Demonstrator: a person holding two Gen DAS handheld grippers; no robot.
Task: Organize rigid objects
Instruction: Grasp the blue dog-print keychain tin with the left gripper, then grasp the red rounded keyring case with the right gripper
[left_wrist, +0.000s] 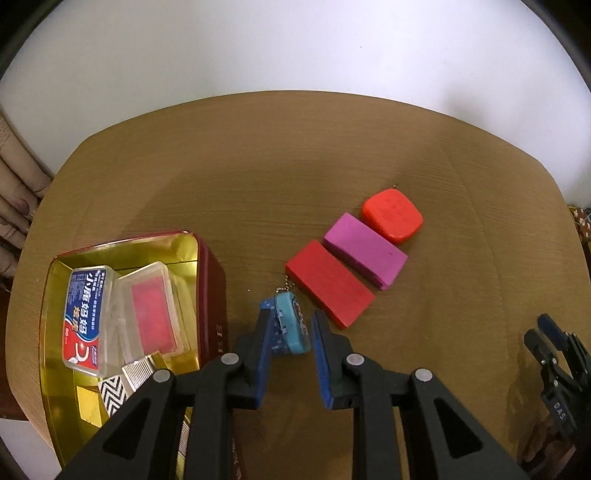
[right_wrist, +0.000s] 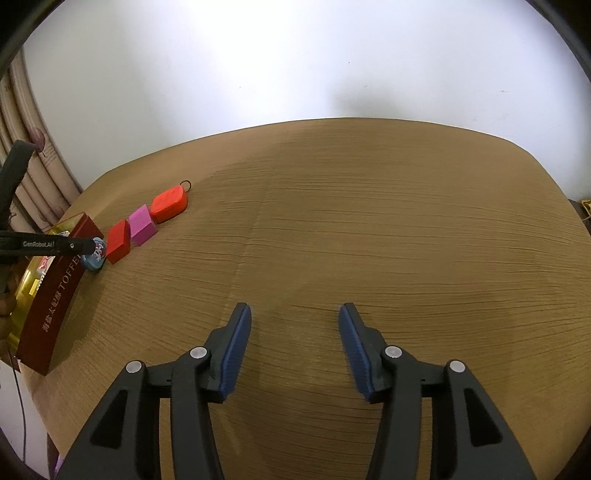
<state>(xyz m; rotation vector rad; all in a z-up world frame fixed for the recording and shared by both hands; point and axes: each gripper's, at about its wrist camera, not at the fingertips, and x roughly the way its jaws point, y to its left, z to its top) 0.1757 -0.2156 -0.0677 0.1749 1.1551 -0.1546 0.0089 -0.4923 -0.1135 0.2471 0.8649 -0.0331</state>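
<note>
While the left gripper (left_wrist: 291, 321) points steeply down at the table (left_wrist: 369, 166), its fingers (left_wrist: 264, 332) stand narrowly apart w/ a teal keychain tag (left_wrist: 291, 325) on edge between them. The left pad seems to touch it; a gap shows at the right pad, so I can't tell if it's truly clamped, as the view is tight and warped there. The right gripper (right_wrist: 295, 347) hovers over bare table, fingers moderately open, nothing between them.

Risks, as I judge them: the tag is thin, rounded, stood on its rim, so a loose pinch could let it roll or tip flat. Its ball chain (left_wrist: 286, 282) trails toward the red block (left_wrist: 328, 282) and could snag or drag it. The tin (left_wrist: 210, 280) wall is just beside the left finger, so a sideways shift may bump it.

Looks: tag is a small teal oval disc w/ blue patterned face. Just beyond it, a diagonal row: red block, then purple block (left_wrist: 364, 251) touching it, then an orange-red rounded case (left_wrist: 392, 215) w/ a small ring at its far end. To the left, the dark-red tin w/ gold interior already holds a floss box (left_wrist: 86, 317), a clear case (left_wrist: 147, 314) w/ red insert, and a comb-like item (left_wrist: 138, 373).
</note>
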